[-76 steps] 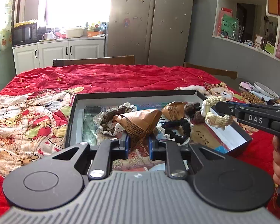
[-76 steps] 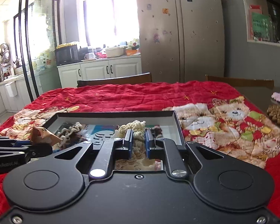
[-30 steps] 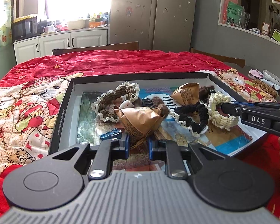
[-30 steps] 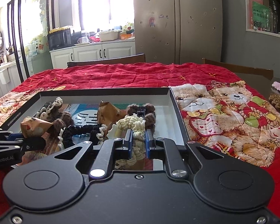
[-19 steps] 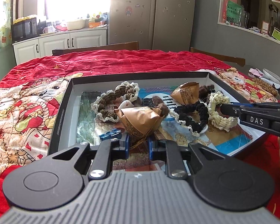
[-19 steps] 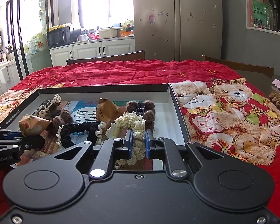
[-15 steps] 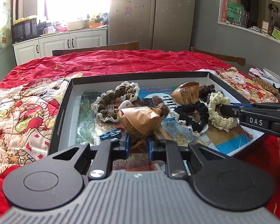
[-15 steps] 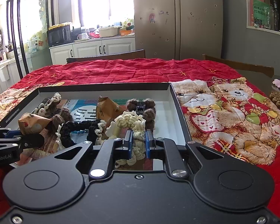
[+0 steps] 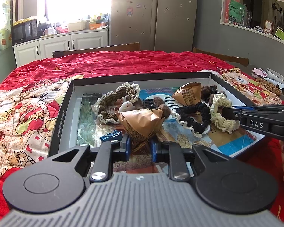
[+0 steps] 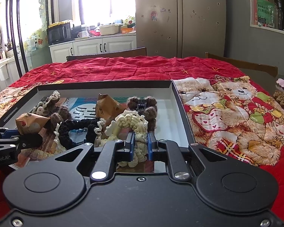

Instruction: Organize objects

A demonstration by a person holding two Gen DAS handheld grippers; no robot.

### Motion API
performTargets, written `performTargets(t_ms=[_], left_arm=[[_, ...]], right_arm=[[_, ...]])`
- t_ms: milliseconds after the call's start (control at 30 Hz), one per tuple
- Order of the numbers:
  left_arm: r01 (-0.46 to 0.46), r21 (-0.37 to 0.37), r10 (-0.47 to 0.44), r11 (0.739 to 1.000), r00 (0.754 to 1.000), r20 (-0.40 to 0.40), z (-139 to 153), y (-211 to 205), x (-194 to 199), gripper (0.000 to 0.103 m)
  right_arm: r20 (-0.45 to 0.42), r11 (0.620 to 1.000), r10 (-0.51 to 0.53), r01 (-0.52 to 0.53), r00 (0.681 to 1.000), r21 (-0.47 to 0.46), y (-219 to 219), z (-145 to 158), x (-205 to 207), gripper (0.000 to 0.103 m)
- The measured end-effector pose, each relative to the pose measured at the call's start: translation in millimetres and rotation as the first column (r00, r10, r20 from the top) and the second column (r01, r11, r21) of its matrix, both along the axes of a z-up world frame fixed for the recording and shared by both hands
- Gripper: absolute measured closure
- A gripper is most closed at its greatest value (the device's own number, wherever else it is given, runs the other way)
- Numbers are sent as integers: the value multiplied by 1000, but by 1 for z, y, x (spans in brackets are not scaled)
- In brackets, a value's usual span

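A black shallow box [image 9: 58,113] [image 10: 181,113] lies on the red quilt. My left gripper [image 9: 140,146] is shut on a brown paper packet [image 9: 142,121], held low over the box's near edge; the packet also shows in the right wrist view [image 10: 31,123]. My right gripper [image 10: 140,145] is shut on a cream crocheted hair tie [image 10: 134,124], which also shows in the left wrist view [image 9: 220,113], inside the box on the right. In the box lie a black hair tie [image 9: 195,113], a brown-and-cream hair tie [image 9: 115,99], a second paper packet [image 9: 189,94], a brown fuzzy hair clip [image 10: 143,106] and a small blue clip [image 9: 111,135].
The red quilt with bear prints [image 10: 232,113] covers the table all around the box. Wooden chair backs [image 9: 96,50] stand at the far edge. A plate with snacks [image 9: 270,83] sits at the far right. Fridge and cabinets stand behind.
Both grippers have come down toward the box with their objects still held. In the last half second, almost nothing has moved.
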State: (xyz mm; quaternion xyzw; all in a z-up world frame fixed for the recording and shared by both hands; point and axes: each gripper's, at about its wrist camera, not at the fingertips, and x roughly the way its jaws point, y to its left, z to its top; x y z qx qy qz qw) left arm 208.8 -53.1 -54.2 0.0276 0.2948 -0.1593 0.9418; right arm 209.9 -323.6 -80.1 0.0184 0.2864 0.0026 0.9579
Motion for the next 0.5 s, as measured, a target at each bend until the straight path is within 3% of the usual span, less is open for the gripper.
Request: performTargets(t_ms=[500], left_arm=[[1, 1, -1, 1000, 1000, 3, 1, -2, -1, 59]], right_arm=[[-1, 1000, 3, -3, 1000, 2, 0, -1, 0, 88]])
